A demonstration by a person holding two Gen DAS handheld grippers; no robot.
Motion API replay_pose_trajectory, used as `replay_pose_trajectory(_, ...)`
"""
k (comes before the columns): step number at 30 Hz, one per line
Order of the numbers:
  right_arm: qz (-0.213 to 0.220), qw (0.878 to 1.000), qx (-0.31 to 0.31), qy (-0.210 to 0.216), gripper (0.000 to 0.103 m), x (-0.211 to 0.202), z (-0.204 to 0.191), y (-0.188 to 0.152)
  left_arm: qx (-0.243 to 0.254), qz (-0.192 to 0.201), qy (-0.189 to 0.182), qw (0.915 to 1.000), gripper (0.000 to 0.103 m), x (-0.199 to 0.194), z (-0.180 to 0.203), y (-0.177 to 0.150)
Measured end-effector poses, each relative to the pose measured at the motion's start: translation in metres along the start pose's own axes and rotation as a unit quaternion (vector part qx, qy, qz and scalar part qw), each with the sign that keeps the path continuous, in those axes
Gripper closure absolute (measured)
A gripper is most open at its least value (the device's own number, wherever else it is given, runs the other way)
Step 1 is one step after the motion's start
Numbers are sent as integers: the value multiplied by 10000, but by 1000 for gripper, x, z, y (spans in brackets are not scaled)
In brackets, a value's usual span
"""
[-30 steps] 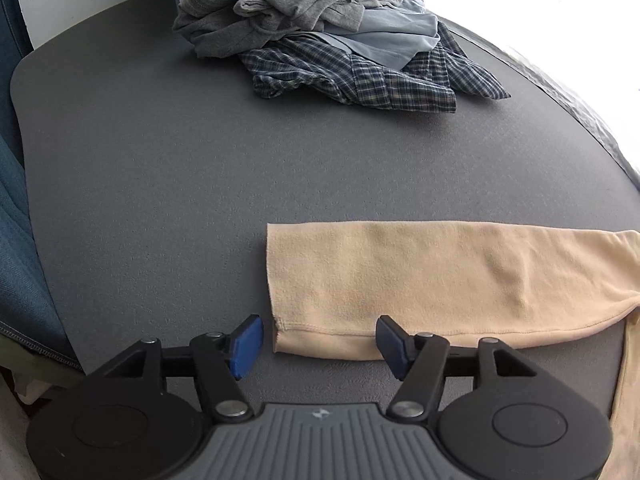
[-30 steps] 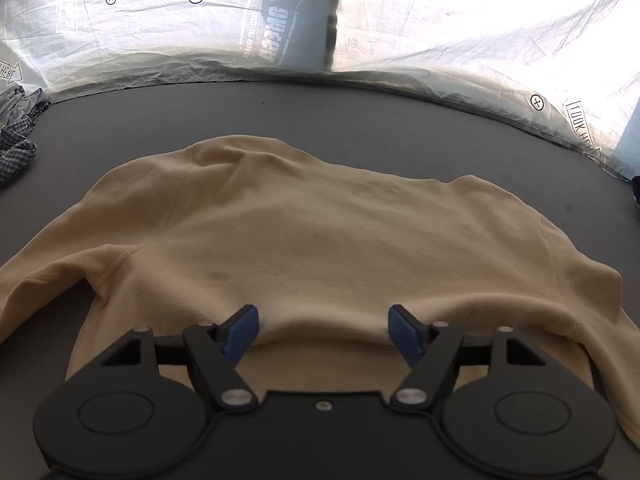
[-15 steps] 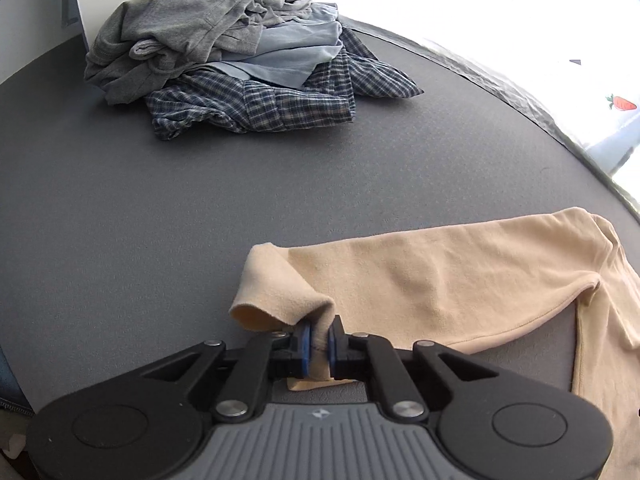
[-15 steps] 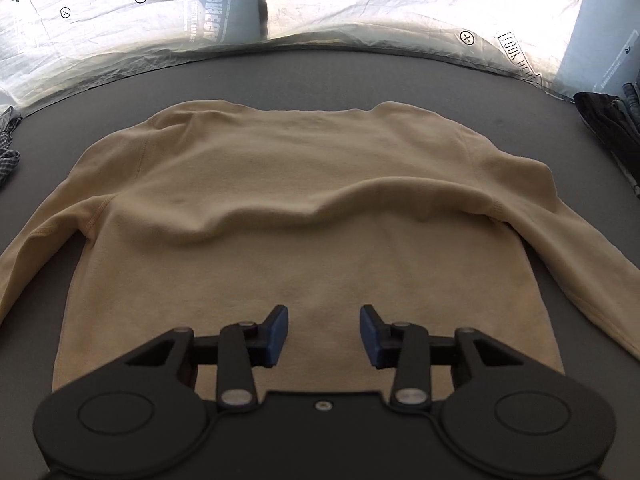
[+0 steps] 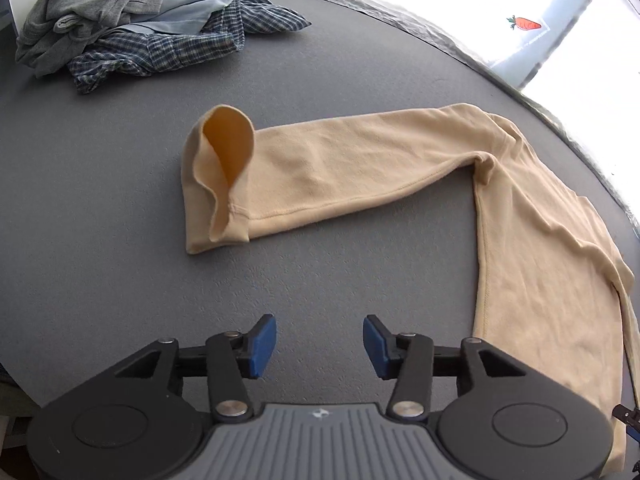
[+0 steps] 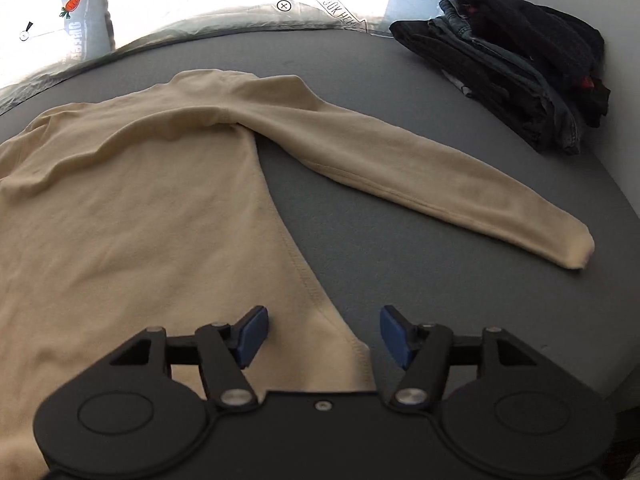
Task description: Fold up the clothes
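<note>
Two spread tools (image 5: 319,340) (image 6: 322,336) over soft tan knit sweater (image 6: 132,216), cuff (image 5: 218,176) curled

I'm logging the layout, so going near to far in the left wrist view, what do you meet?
Open left hand-held gripper → turned-back cuff of the beige long-sleeved top's sleeve on the dark grey mat → heap of grey, pale blue and navy plaid clothes.

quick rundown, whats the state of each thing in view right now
left claw: open, empty
right claw: open, over the hem corner
beige top: spread flat
left sleeve: cuff turned back, gaping
right sleeve: stretched out flat
grey and plaid pile: crumpled
dark stack: folded
</note>
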State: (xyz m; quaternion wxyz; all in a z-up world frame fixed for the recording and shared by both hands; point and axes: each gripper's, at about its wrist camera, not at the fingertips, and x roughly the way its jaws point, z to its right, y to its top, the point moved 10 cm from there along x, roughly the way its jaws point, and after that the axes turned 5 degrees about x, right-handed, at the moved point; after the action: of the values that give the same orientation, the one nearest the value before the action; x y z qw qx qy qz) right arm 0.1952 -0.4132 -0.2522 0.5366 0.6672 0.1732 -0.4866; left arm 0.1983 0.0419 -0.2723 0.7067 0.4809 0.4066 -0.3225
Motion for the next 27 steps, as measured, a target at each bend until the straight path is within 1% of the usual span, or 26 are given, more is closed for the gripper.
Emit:
replay_pose_trajectory(1, -56, 10000, 24, 26, 38, -1, 5, -5, 93, -91, -143, 9998, 45, 2, 12, -7)
replay_pose_trajectory(3, -164, 9998, 50, 112, 36, -1, 12, -15, 280, -273, -427, 9983, 45, 7, 35, -23)
replay_pose_trajectory(4, -209, 9996, 64, 183, 36, -1, 15, -19, 391, -339, -487, 9975, 41, 9, 44, -28)
replay_pose_trajectory(5, -237, 9994, 85, 256, 36, -2, 16, -22, 631, -349, -471, 9963, 34, 11, 58, -35)
replay_pose_trajectory(6, -271, 9990, 114, 344, 37, -2, 17, -25, 853, -347, -461, 9947, 34, 12, 70, -40)
replay_pose_trajectory(7, -302, 9986, 133, 417, 37, -3, 17, -28, 1050, -373, -527, 9924, 33, 13, 81, -44)
replay_pose_trajectory(8, -324, 9982, 123, 496, 43, -3, 17, -30, 1205, -396, -642, 9898, 33, 13, 91, -51)
replay_pose_trajectory(9, -331, 9977, 88, 582, 53, -4, 15, -31, 1331, -418, -771, 9872, 34, 12, 100, -56)
replay_pose_trajectory(10, -329, 9973, 44, 662, 59, -6, 13, -32, 1429, -419, -686, 9865, 34, 12, 103, -60)
replay_pose_trajectory(11, -327, 9967, 1, 743, 75, -7, 11, -34, 1527, -419, -595, 9856, 37, 13, 106, -63)
replay_pose_trajectory(12, -329, 9962, -17, 805, 91, -9, 9, -34, 1623, -419, -504, 9846, 43, 14, 109, -66)
replay_pose_trajectory(13, -302, 9959, 5, 855, 93, -12, 9, -34, 1720, -419, -412, 9833, 69, 15, 112, -70)
replay_pose_trajectory(14, -257, 9956, 42, 904, 95, -16, 8, -33, 1816, -419, -321, 9820, 98, 15, 115, -73)
replay_pose_trajectory(15, -210, 9952, 79, 957, 96, -22, 9, -32, 1912, -418, -229, 9804, 102, 16, 117, -76)
replay_pose_trajectory(16, -155, 9945, 116, 1029, 96, -30, 11, -29, 1825, -329, -239, 9824, 102, 8, 115, -72)
replay_pose_trajectory(18, 32, 9900, 420, 1348, 96, -55, 18, -20, 1641, -145, -263, 9860, 102, -9, 110, -63)
replay_pose_trajectory(20, 26, 9826, 843, 1653, 96, -75, 28, -17, 1424, 29, -400, 9890, 102, -32, 103, -53)
replay_pose_trajectory(21, -27, 9820, 898, 1662, 96, -79, 32, -20, 1300, 66, -430, 9906, 102, -39, 98, -48)
replay_pose_trajectory(22, -112, 9840, 800, 1587, 96, -76, 33, -26, 1216, 17, -473, 9915, 101, -42, 94, -47)
replay_pose_trajectory(24, -439, 9885, 602, 1319, 94, -56, 33, -47, 1086, -227, -448, 9928, 100, -27, 85, -54)
replay_pose_trajectory(25, -605, 9896, 564, 1177, 91, -48, 33, -55, 1035, -428, -357, 9931, 99, -15, 79, -61)
replay_pose_trajectory(26, -607, 9915, 485, 1044, 90, -47, 32, -56, 988, -587, -271, 9930, 98, -7, 76, -66)
replay_pose_trajectory(27, -515, 9938, 363, 915, 85, -48, 30, -54, 941, -744, -185, 9926, 95, 1, 72, -70)
